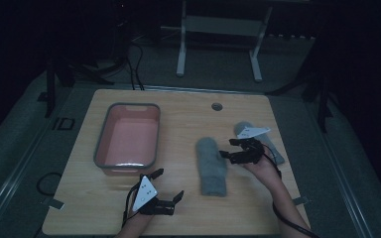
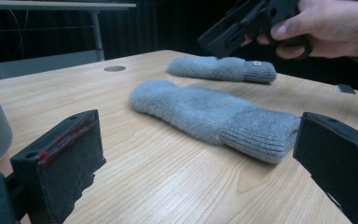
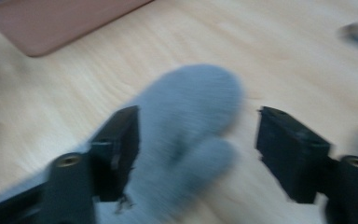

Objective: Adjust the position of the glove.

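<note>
Mittens are what we are handling: two grey knitted wool ones lie on the pale wooden table (image 1: 178,119), to the right of the pink plastic tub with a grey rim (image 1: 127,136). The nearer grey mitten (image 1: 212,165) lies flat in the table's middle, fingertip end away from us, ribbed cuff toward us. The farther grey mitten (image 1: 273,146) lies just behind our right hand, apart from the first.

Our right gripper (image 1: 234,148) hangs above the nearer mitten with its jaws spread wide and nothing between the pads; the mitten lies on the table below them. Our left gripper (image 1: 167,184) rests low near the front edge, jaws also wide and empty, looking across the wood at the cuff.

We judge the step to be taking up the nearer mitten. To do it well, we should come straight down over the middle of the body, let both pads straddle the full thickness of the knit, and close firmly before lifting, since soft wool slips from a shallow pinch.

Count: two mittens, one tub, two grippers.
</note>
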### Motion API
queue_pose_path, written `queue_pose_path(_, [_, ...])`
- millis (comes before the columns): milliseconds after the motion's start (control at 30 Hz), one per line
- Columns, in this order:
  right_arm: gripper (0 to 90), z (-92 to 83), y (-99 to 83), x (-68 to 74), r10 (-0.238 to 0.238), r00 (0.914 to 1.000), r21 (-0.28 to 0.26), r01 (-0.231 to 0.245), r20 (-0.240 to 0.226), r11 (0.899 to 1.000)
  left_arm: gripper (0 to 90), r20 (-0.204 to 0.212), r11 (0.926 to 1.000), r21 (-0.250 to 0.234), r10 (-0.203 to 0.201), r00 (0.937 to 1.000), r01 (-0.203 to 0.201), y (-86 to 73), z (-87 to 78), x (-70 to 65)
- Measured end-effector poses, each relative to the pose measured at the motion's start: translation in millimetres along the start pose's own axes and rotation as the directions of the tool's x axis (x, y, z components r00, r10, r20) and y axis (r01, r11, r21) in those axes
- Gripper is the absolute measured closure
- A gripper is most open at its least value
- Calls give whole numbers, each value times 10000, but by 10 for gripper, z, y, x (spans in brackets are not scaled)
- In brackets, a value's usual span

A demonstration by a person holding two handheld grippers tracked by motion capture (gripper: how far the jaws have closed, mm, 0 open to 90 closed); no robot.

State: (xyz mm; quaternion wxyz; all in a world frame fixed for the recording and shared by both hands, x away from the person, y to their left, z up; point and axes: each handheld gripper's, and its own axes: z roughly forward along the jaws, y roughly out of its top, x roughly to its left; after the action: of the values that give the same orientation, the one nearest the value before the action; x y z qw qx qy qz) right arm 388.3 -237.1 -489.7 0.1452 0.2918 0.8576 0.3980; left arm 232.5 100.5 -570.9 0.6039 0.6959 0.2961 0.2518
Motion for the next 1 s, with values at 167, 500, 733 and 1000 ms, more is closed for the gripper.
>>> queue_pose_path(167, [365,-263,-73,-162,40,9963,-122,-30,854,9999,18,-6,10000,0,-2,10000,2,0,0,0])
queue_pose_path(500, [364,-463,-292,-521,981,9776,64,-1011,1860,9949,18,23,10000,6,-46,10000,46,0,-1,7])
queue_pose_path(733, [384,-364,-513,-774,1693,9580,601,-1878,2315,9804,18,24,10000,-14,-75,10000,75,-1,0,10])
queue_pose_path(1000, [419,-225,-666,-943,2018,9438,677,-2265,2617,9716,18,26,10000,-11,-84,10000,84,-1,0,11])
